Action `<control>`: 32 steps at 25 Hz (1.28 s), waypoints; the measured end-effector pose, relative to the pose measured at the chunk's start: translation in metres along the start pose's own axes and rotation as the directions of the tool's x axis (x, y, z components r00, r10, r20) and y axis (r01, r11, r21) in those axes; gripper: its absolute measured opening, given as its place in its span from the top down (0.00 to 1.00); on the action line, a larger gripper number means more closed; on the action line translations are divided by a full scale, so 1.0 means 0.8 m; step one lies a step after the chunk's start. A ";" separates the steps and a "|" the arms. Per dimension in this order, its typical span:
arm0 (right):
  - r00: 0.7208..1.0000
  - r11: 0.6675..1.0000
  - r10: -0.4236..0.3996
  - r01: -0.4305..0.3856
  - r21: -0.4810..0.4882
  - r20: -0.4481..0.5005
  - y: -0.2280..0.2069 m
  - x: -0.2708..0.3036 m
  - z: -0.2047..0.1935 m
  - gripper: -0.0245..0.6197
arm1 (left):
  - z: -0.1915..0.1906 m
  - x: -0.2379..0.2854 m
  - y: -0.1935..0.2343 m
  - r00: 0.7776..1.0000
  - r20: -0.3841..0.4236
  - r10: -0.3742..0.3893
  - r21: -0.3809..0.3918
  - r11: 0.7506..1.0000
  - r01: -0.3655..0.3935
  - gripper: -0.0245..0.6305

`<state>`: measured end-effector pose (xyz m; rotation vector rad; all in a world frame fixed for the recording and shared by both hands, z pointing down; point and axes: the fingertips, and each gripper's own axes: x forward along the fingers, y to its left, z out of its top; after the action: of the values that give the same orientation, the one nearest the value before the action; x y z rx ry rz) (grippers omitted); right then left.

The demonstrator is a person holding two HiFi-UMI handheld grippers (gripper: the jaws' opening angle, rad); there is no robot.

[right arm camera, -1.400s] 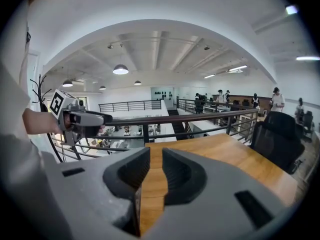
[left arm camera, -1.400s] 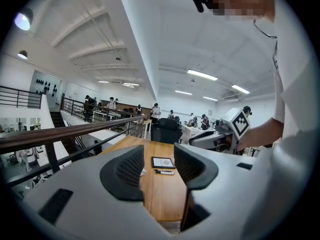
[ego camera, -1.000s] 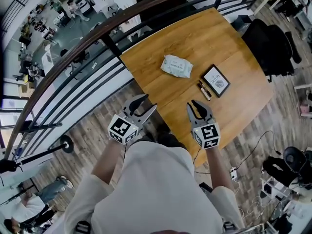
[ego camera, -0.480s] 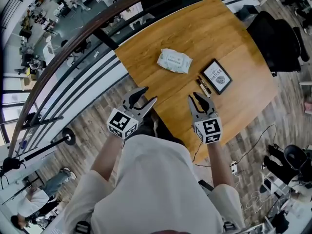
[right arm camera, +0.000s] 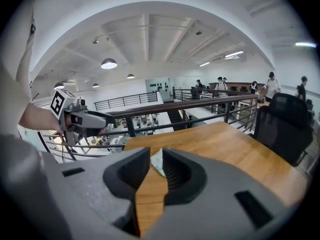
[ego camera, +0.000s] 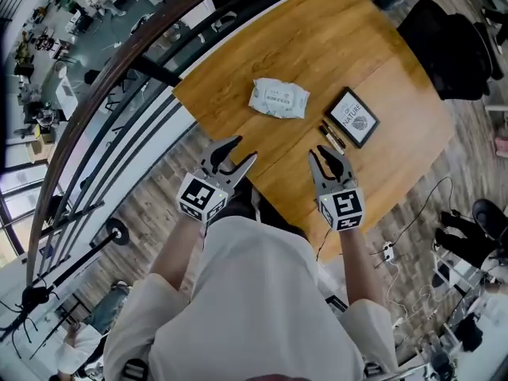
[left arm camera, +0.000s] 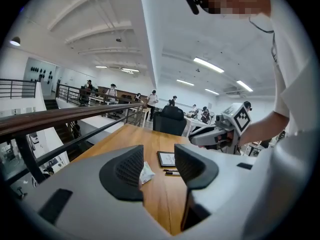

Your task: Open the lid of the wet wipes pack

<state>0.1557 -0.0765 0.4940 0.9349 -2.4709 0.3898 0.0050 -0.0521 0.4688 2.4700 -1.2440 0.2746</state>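
Wooden table (ego camera: 341,54): far corner cut off at the top of the head view.
Left gripper (ego camera: 244,149): over the near table edge, jaws well apart, nothing between them.
Right gripper (ego camera: 324,154): jaws a narrow gap apart, empty.
Wet wipes pack (ego camera: 279,98): flat mid-table, well apart from both grippers. Lid detail too small to read, and each gripper view shows only a sliver past a jaw.
Dark-framed card (ego camera: 353,117): near the pack.
Small dark sticks (ego camera: 332,137): beside the card, unidentifiable.

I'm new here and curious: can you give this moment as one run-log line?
left gripper: open, empty | right gripper: open, empty | pack: on table, untouched | both grippers short of pack
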 end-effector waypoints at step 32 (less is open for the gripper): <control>0.961 0.965 -0.058 -0.015 -0.262 -0.271 -0.030 0.230 -0.070 0.86 | -0.139 0.183 0.155 0.946 -0.254 -0.202 0.230 0.937 0.262 0.66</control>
<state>0.0689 -0.1716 0.6391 0.7416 -2.1878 0.1662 -0.0092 -0.1835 0.6472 2.6821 -0.8555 0.6735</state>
